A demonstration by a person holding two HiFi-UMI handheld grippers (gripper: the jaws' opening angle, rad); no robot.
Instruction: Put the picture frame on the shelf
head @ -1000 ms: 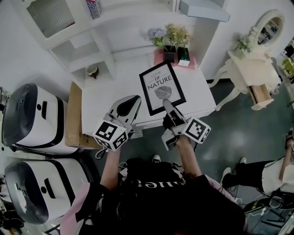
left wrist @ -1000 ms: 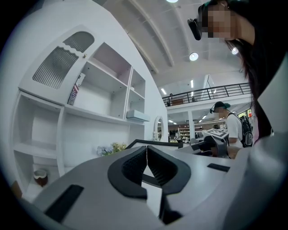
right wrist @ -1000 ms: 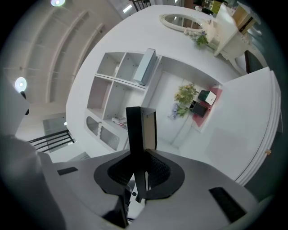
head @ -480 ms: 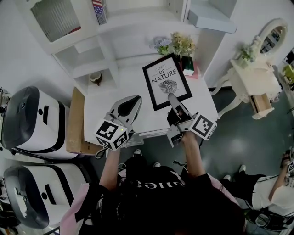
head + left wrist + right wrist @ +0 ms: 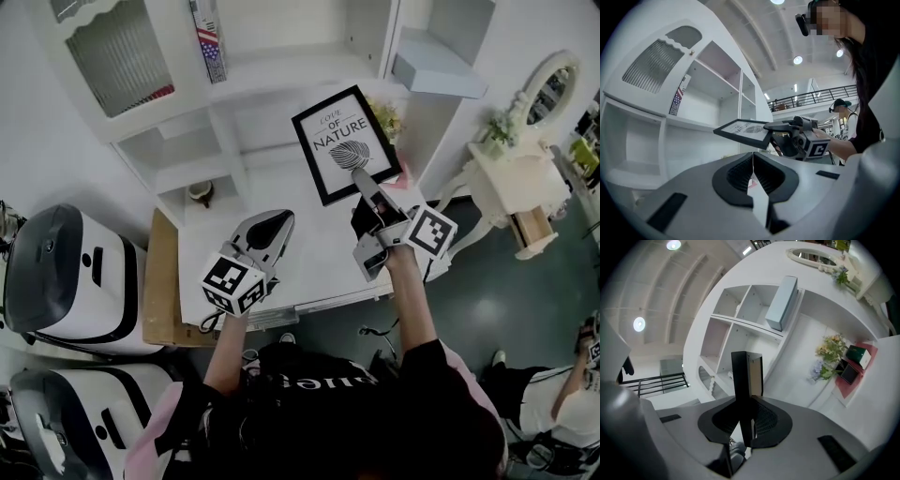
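Note:
The picture frame (image 5: 344, 142), black with a white print of a leaf, hangs in the air above the white desk (image 5: 309, 258), lifted in front of the white shelf unit (image 5: 281, 70). My right gripper (image 5: 364, 182) is shut on its near edge; in the right gripper view the frame's black edge (image 5: 742, 380) stands upright between the jaws. The left gripper view shows the frame (image 5: 743, 131) lying nearly flat in the air. My left gripper (image 5: 274, 223) hovers over the desk's left part with its jaws shut on nothing (image 5: 752, 164).
A small cup (image 5: 199, 193) sits in a low cubby. A striped book (image 5: 208, 42) stands on an upper shelf. Flowers and boxes (image 5: 836, 359) stand at the desk's back right. A pale blue box (image 5: 438, 75) lies on a right shelf. White machines (image 5: 61, 277) stand to the left.
The right gripper has raised the frame off the desk and carried it up and back toward the shelves. The left gripper has stayed over the desk's left part.

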